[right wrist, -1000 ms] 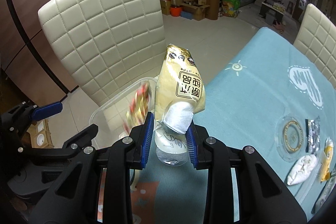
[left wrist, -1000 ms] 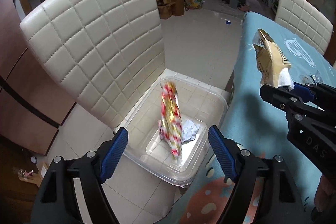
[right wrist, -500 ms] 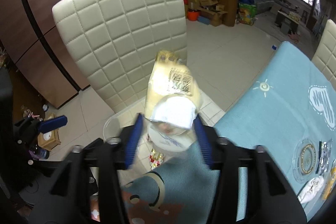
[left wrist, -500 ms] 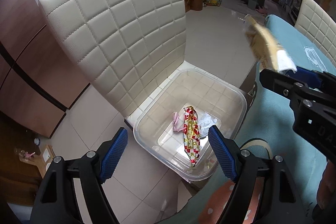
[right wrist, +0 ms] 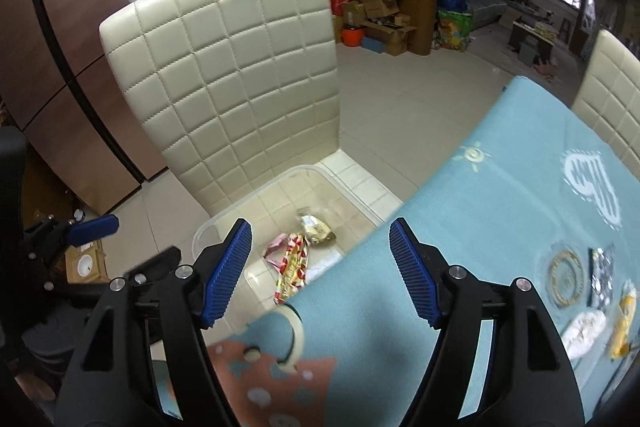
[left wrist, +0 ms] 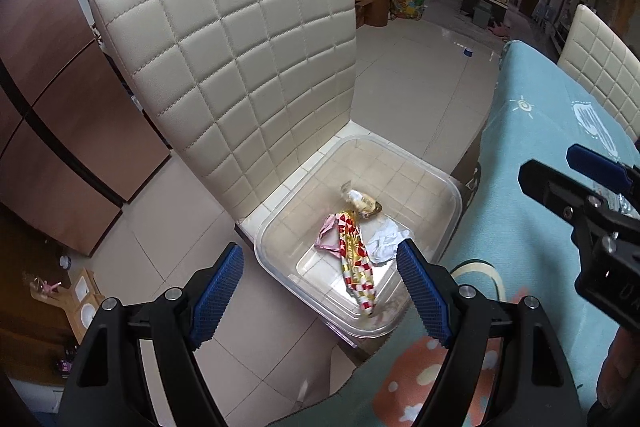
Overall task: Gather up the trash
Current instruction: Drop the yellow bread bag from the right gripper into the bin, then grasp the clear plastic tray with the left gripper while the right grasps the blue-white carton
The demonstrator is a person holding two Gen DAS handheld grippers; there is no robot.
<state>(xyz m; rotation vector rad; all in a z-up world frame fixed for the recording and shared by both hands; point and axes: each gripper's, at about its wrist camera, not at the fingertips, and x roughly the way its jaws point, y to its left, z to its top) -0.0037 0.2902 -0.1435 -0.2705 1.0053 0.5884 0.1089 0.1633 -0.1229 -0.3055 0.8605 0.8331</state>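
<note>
A clear plastic bin [left wrist: 448, 187] [right wrist: 208, 231] sits on the seat of a cream quilted chair [left wrist: 248, 67] [right wrist: 240, 79]. Inside lie a red and gold wrapper [left wrist: 356, 259] [right wrist: 292, 267], a gold snack packet [left wrist: 362, 203] [right wrist: 316, 227], a pink scrap [left wrist: 326, 235] and a white tissue [left wrist: 384, 243]. My left gripper [left wrist: 320, 291] hovers open above the bin's near side, nothing between its fingers. My right gripper [right wrist: 320, 267] hangs over the table's corner beside the bin, jaws opening and empty. More wrappers [right wrist: 600, 267] [right wrist: 584, 331] lie on the blue tablecloth [right wrist: 500, 207] at the right.
A second cream chair [left wrist: 600, 67] [right wrist: 608, 99] stands past the table's far side. Brown cabinet doors [left wrist: 48, 107] line the left wall. Cardboard boxes [right wrist: 380, 15] and a wooden counter stand far back across the tiled floor. A small wooden item [left wrist: 84, 303] sits on the floor at left.
The right gripper opened and the gold snack packet dropped from it into the bin. The red and gold wrapper, falling a second ago, now lies flat in the bin.
</note>
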